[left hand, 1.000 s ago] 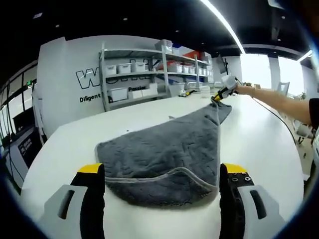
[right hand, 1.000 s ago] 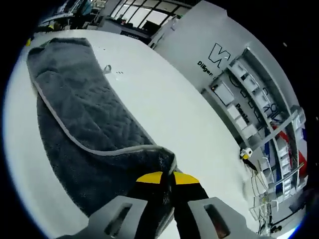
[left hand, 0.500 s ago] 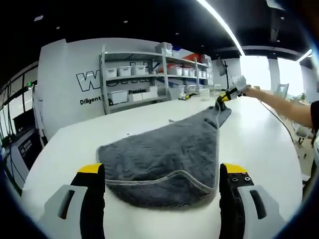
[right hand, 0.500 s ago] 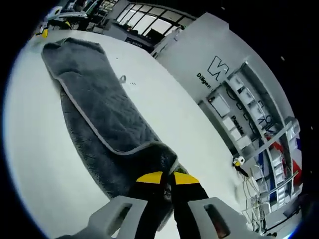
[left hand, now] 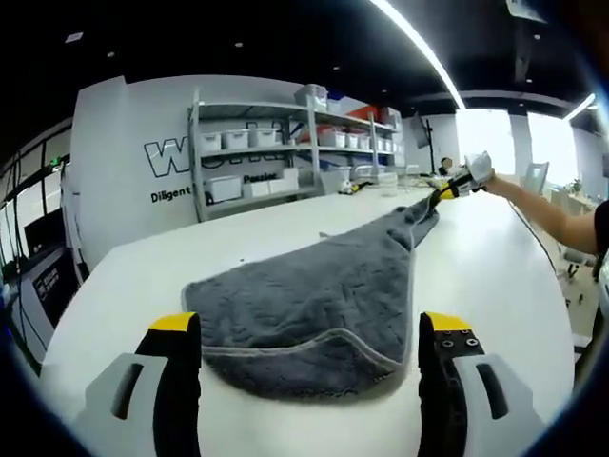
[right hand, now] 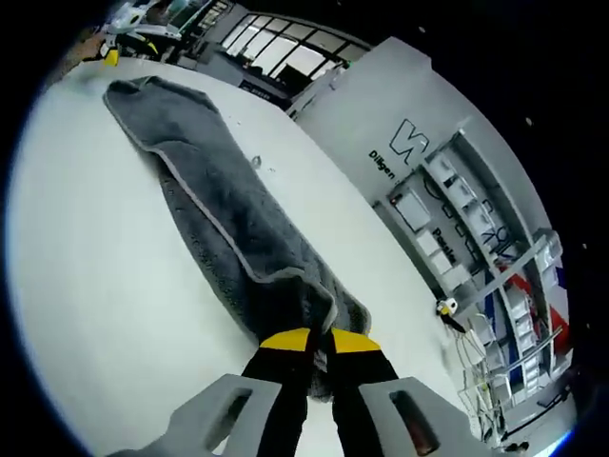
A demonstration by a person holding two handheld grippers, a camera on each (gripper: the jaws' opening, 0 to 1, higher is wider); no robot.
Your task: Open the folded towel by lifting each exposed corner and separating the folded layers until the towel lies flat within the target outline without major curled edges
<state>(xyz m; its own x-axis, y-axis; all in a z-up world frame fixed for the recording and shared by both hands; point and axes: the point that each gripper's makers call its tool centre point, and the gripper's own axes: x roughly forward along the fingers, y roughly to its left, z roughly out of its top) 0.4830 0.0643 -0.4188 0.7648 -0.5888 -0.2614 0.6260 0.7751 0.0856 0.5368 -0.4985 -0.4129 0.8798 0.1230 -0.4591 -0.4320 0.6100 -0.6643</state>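
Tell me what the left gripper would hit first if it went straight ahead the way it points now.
Probably the grey towel: its near curled edge lies on the white table just ahead of the open left gripper, between its jaws' line. Height is unclear, so it might skim above.

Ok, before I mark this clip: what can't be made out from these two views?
- Target outline: no line can be made out on the white table in either view.
- Towel layers: the top fold hides how many lie beneath.
- Pinched corner: in the right gripper view the right tool covers it; in the left gripper view it is too small.
- Shelf bins: contents too small.
- Wall lettering: cut off by the shelving.
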